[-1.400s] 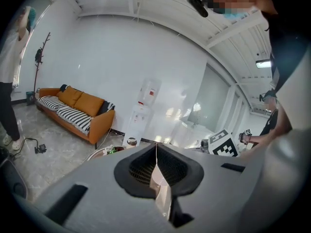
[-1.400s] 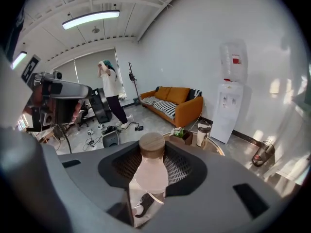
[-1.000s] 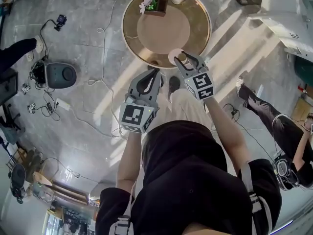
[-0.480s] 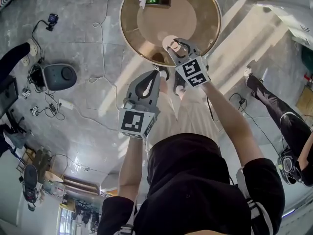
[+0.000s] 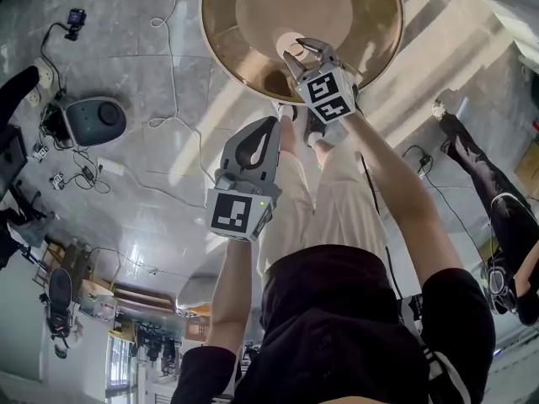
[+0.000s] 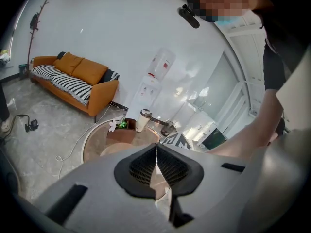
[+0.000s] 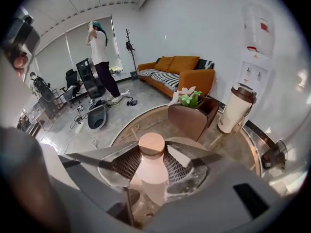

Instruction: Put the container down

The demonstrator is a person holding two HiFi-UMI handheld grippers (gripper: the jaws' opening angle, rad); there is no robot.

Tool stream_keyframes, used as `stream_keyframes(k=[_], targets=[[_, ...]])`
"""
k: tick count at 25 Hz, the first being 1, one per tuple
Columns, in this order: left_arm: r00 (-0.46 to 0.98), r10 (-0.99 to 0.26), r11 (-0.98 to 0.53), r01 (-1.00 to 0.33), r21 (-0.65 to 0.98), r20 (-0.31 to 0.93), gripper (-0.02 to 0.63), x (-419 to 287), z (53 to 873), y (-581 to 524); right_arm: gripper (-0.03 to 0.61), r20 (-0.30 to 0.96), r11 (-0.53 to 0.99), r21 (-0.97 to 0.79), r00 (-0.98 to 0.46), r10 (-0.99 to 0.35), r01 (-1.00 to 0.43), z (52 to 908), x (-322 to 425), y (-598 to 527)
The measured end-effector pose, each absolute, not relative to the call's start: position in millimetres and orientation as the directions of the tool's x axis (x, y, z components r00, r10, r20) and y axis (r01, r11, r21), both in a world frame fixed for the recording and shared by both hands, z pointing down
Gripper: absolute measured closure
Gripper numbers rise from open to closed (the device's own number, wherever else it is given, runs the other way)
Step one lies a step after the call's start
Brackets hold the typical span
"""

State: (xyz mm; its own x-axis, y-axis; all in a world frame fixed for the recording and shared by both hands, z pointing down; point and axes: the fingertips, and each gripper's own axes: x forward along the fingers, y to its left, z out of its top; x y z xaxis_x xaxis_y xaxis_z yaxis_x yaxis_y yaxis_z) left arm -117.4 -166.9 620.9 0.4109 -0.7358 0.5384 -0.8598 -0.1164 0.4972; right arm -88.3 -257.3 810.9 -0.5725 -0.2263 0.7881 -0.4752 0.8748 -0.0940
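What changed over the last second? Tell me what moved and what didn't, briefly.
The right hand-held gripper carried the container forward, from the near rim of the round table to farther in over its top. Its jaws remain shut on the container; nothing was let go. The left hand-held gripper stayed shut and empty, held back short of the table.

The head view looks steeply down from above the person, past the left claw [image 5: 271, 126] and right claw [image 5: 301, 51], to the round bronze-brown table [image 5: 383, 36] at its top edge. The left gripper view looks along its jaws from further back, toward that table [image 6: 95, 147] and the orange fabric sofa [image 6: 82, 79]. The right gripper view sits close over the table [image 7: 221, 140], facing the same sofa [image 7: 180, 67].
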Motion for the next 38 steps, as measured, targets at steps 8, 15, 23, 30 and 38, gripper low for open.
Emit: stream_keyframes(k=[8,15,23,30,38], targets=[[0.413,-0.728,-0.119,-0.862,0.493,0.547,0.594,-122.1,644.9,-174.1,0.437,0.794,0.888,-0.050,-0.558,-0.242,-0.457,846.6,-87.6,-271.2],[0.434,-0.706,-0.117,-0.851,0.512,0.560,0.594,-110.8,655.5,-169.3,0.437,0.801,0.887,-0.044,-0.547,-0.244,-0.460,861.6,-83.4,-273.1],[0.442,-0.698,-0.120,-0.848,0.516,0.563,0.594,-109.0,657.0,-164.5,0.437,0.810,0.894,-0.035,-0.537,-0.236,-0.446,868.8,-82.2,-270.9],[0.439,-0.694,-0.118,-0.851,0.511,0.571,0.594,-112.9,660.1,-157.5,0.436,0.822,0.893,-0.021,-0.515,-0.241,-0.450,875.7,-79.7,-269.4],[0.438,-0.695,-0.118,-0.852,0.510,0.570,0.594,-111.9,659.8,-157.2,0.434,0.821,0.894,-0.006,-0.512,-0.252,-0.449,875.7,-78.9,-270.5]])
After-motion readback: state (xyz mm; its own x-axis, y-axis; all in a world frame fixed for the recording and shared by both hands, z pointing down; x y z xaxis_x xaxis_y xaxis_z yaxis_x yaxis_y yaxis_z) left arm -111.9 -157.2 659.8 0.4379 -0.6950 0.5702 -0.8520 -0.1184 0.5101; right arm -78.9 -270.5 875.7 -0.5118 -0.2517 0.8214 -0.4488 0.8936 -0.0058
